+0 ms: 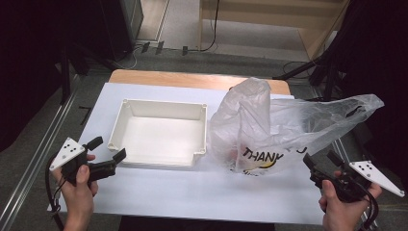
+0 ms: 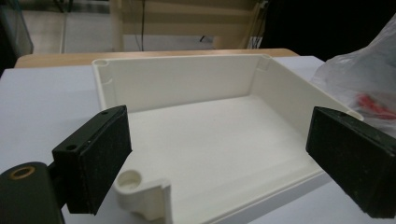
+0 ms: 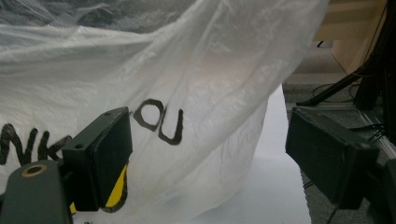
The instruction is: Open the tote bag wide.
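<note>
Plastic bag point(image 1: 284, 130), clear with black "THANK YOU" lettering, sits right ahead of the right gripper point(image 1: 321, 163), whose jaws gape wide and empty just short of it. Over on the other side, the left gripper point(image 1: 107, 149) spreads wide too, the white tray's point(image 1: 126, 115) near corner just ahead between its jaws.

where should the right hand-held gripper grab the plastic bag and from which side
Probably the loose flap of the plastic bag that sticks out to the right, taken from the right side. It is thin, crumpled film raised off the table, so the open jaws of the right hand-held gripper could close across it. The bulging printed body looks too wide and slack to pinch.
</note>
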